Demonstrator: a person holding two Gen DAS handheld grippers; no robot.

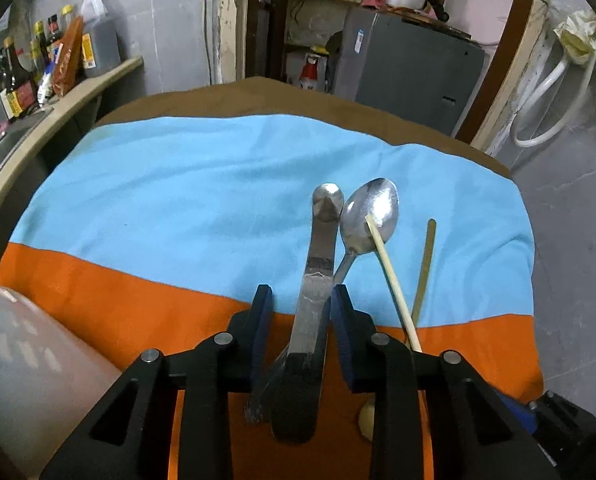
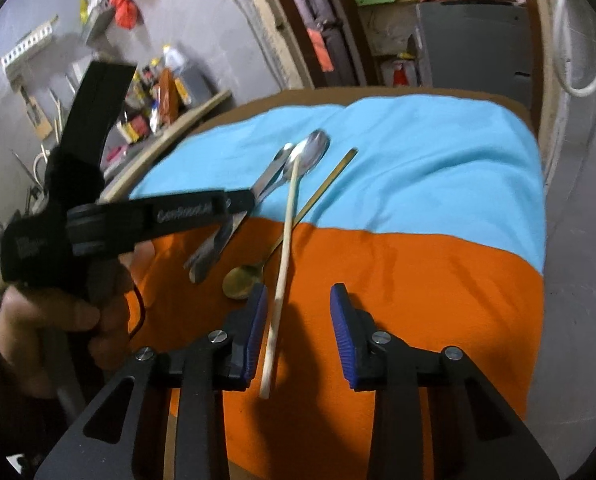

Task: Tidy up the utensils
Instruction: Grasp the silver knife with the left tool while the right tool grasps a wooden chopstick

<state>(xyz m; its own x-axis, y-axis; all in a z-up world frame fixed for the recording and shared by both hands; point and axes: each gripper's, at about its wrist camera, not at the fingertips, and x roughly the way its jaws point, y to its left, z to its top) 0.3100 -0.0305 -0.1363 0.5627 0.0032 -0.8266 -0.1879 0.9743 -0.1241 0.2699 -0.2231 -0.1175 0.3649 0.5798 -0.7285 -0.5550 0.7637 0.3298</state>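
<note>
Left tongs [image 1: 301, 296] sit low over the orange part of the cloth, jaws narrowed around a flat steel utensil w/ a black handle [image 1: 313, 300], prob a butter knife or small spatula. Its right side looks right up against the right pad; the left pad [image 1: 262, 312] has a gap, so not clamped imo. Its rounded tip points away onto the blue part.

Right tongs [image 2: 298, 300] also hang over the orange, jaws about half open, nothing pinched. A light wooden chopstick [image 2: 284, 264] runs lengthwise thru the gap, closer to the left pad [image 2: 258, 320], can't tell if touching. Its far end lies across the bowl of a steel spoon [image 1: 369, 216].

That spoon lies just right of the flat utensil, bowl on the blue, handle going under/beside it. Further right is a gold-coloured spoon [image 2: 240, 280], bowl on the orange near the right tongs, thin handle angling up onto the blue and crossing under the chopstick.

All of it's on a blue-and-orange cloth [image 1: 158, 184] over a brown counter [image 1: 258, 88]. Right view shows a hand [image 2: 46, 320] gripping the left tool. Bg: sauce bottles [image 1: 26, 76] on a ledge at left, grey cabinet [image 1: 409, 60] behind.
</note>
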